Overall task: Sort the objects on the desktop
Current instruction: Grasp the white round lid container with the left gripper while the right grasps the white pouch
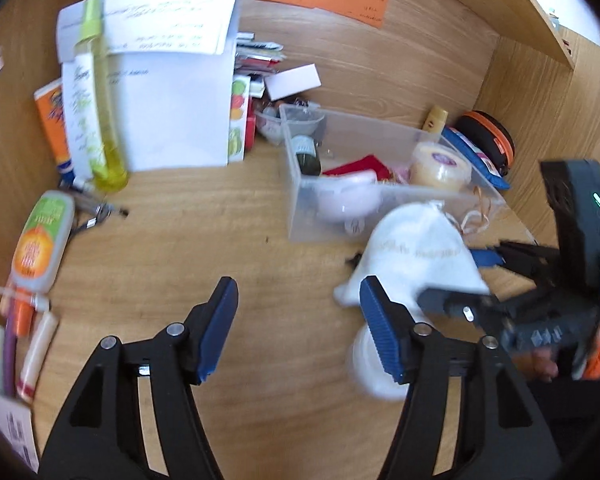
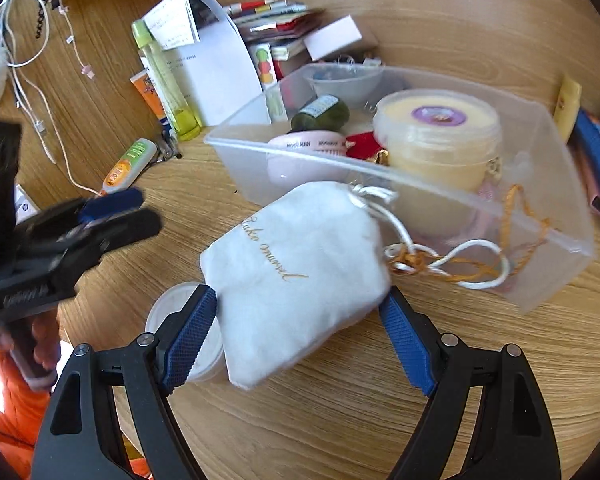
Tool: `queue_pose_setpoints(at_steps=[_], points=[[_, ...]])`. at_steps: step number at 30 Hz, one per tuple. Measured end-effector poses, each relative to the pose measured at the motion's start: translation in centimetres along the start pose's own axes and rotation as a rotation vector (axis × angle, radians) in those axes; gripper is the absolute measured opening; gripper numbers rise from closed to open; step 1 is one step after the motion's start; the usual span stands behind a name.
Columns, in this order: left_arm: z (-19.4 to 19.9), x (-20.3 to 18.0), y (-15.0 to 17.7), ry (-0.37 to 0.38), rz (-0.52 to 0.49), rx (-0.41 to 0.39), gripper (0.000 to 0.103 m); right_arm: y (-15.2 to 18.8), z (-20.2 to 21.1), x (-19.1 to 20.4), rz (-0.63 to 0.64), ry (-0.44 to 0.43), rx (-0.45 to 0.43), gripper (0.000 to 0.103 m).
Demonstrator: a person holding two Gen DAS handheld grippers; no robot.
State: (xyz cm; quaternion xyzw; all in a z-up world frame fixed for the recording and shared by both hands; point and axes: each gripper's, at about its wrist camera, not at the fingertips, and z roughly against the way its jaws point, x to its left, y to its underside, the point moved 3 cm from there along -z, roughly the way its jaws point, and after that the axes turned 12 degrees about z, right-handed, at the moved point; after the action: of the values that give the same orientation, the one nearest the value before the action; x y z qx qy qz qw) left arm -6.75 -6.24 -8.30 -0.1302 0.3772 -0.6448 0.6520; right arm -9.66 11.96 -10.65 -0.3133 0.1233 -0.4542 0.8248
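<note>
My right gripper [image 2: 300,316] is shut on a white drawstring pouch [image 2: 296,276] with gold script, held just above the desk in front of a clear plastic bin [image 2: 572,216]. The bin holds a cream jar [image 2: 436,136], a pink case [image 2: 300,156], a dark green bottle [image 2: 320,114] and a red item. A small white round tub [image 2: 168,308] lies under the pouch by the left finger. My left gripper [image 1: 298,328] is open and empty above the bare desk; the pouch [image 1: 416,256] and the bin [image 1: 300,200] lie to its right.
Bottles and tubes [image 1: 96,92] lean at the left by white papers [image 1: 172,112]. A glue-like bottle [image 1: 40,240] and small tubes lie at the left edge. Books and cards are stacked behind the bin. A black and orange case [image 1: 492,136] sits at the far right. Cables hang [image 2: 28,80] at the left.
</note>
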Motion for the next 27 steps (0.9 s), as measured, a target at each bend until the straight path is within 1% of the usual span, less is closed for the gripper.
queue_pose_setpoints(at_steps=[2,4,7,10,13,15,16,17,18,21,22,24,26,27], points=[[0.5,0.3,0.9,-0.002,-0.004,0.004,0.068,-0.4,-0.5,0.2,0.005,0.011,0.007,0.081],[0.9,0.4,1.6,-0.008,-0.008,0.005,0.069,-0.6,-1.0,0.2,0.010,0.024,0.011,0.081],[1.2,0.3,2.8,0.005,-0.013,0.025,0.069,-1.1,-1.9,0.1,0.001,0.025,0.017,0.081],[1.0,-0.5,3.7,0.023,-0.020,0.055,0.072,-1.3,-2.3,0.0,-0.005,0.032,0.007,0.081],[0.7,-1.9,4.5,0.036,-0.056,0.067,0.073,-1.4,-2.6,0.0,0.000,0.047,-0.007,0.080],[0.4,-2.7,4.9,0.049,-0.073,0.079,0.073,-1.3,-2.4,0.4,0.019,0.057,-0.020,0.072],[0.2,-3.0,5.0,0.059,-0.075,0.086,0.074,-1.3,-2.3,0.5,0.028,0.061,-0.024,0.070],[0.0,-3.3,5.1,0.068,-0.078,0.094,0.074,-1.2,-2.2,0.7,0.044,0.070,-0.032,0.065],[-0.2,-3.7,5.3,0.075,-0.084,0.102,0.074,-1.2,-2.1,0.8,0.049,0.075,-0.036,0.063],[-1.1,-4.5,5.6,0.082,-0.095,0.122,0.075,-1.0,-1.4,0.8,0.060,0.072,-0.059,0.053],[-1.3,-4.7,5.7,0.083,-0.098,0.127,0.075,-0.9,-1.1,0.8,0.057,0.069,-0.066,0.050],[-1.9,-5.2,5.9,0.074,-0.107,0.136,0.075,-0.7,-0.3,0.5,0.041,0.062,-0.086,0.039],[-2.6,-5.6,5.9,0.066,-0.106,0.144,0.075,-0.6,0.5,0.3,0.032,0.058,-0.100,0.034],[-2.8,-5.7,5.9,0.066,-0.103,0.148,0.075,-0.4,0.9,0.1,0.032,0.061,-0.104,0.033]])
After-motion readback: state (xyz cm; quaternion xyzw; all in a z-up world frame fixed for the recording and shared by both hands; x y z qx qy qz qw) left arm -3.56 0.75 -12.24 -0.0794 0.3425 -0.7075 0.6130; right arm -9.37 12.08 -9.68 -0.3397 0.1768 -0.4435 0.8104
